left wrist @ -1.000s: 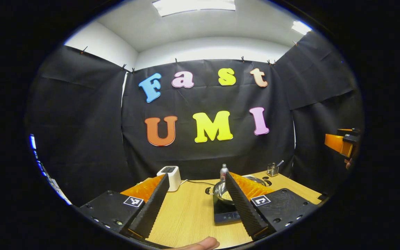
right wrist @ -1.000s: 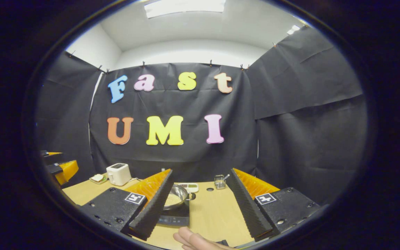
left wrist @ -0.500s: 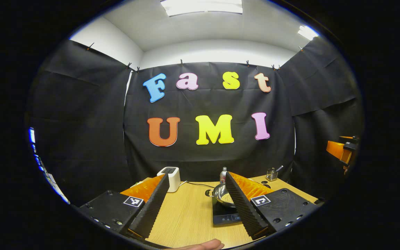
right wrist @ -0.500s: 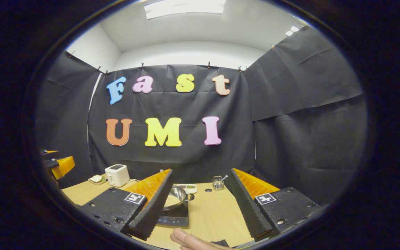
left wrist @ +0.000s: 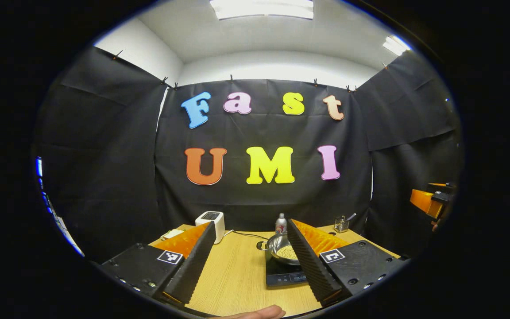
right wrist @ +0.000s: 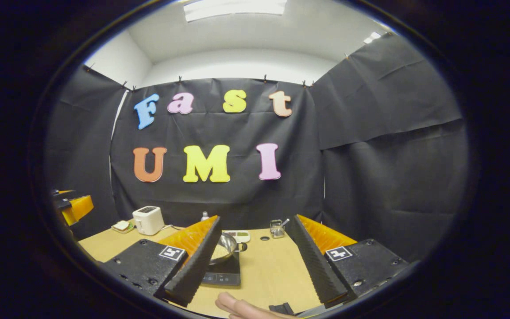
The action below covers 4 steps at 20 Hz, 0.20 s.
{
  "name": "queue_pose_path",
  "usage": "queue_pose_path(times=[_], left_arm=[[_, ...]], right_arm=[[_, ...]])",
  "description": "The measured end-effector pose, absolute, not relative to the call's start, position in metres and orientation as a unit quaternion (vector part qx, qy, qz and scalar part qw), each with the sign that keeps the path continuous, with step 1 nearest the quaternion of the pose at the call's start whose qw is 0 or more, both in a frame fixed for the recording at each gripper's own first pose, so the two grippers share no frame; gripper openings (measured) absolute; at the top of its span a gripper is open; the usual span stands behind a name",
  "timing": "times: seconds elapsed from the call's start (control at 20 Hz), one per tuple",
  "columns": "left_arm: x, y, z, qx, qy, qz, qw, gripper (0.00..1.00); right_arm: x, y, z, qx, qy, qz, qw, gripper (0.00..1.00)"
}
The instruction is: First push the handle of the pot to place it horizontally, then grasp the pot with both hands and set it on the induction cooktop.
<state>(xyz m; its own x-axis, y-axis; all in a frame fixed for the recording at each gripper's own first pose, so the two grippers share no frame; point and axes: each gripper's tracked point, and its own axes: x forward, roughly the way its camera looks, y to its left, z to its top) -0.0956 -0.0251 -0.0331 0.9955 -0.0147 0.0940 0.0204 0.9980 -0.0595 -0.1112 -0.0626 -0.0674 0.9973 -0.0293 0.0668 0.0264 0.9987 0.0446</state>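
**A:** Quick check on your run. Where's the pot [left wrist: 283,250] right now?

**B:** Sitting on the cooktop [left wrist: 283,274], grains inside, one small side handle poking out on its left. Using the cooktop as the anchor and going left to right in the left gripper view: the toaster [left wrist: 210,222] is well off to its left near the wall, the bottle [left wrist: 280,223] is just behind it, and the cup [left wrist: 339,224] with a spoon is off to its right at the back.

**A:** And your tools?

**B:** Your left gripper [left wrist: 246,263] is spread wide with nothing between the fingers, and so is your right gripper [right wrist: 255,261]. Neither one touches the pot. You're well back from the cooktop on both sides.

**A:** So what changed over the last second?

**B:** Mostly you backing off. The cooktop and pot look a bit smaller and farther in the left gripper view than a second ago, and more table [left wrist: 237,274] shows in front. The pot itself hasn't shifted on the cooktop. To me that reads as placement done and you're just retreating. Nothing left to grab, I'd say.
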Motion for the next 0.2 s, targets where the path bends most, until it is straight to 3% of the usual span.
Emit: queue_pose_path(times=[0.05, 0.1, 0.2], left_arm=[[-0.0958, -0.0259, -0.0356, -0.029, -0.046, -0.009, 0.998, 0.96], [-0.0953, -0.0258, -0.0369, -0.029, -0.045, -0.008, 0.999, 0.89], [-0.0944, -0.0277, -0.0374, -0.029, -0.042, -0.009, 0.999, 0.89]], right_arm=[[-0.1099, -0.0623, -0.0688, 0.022, -0.031, -0.015, 0.999, 1.00], [-0.1098, -0.0621, -0.0698, 0.023, -0.029, -0.015, 0.999, 1.00], [-0.1088, -0.0615, -0.0707, 0.026, -0.028, -0.016, 0.999, 1.00]])
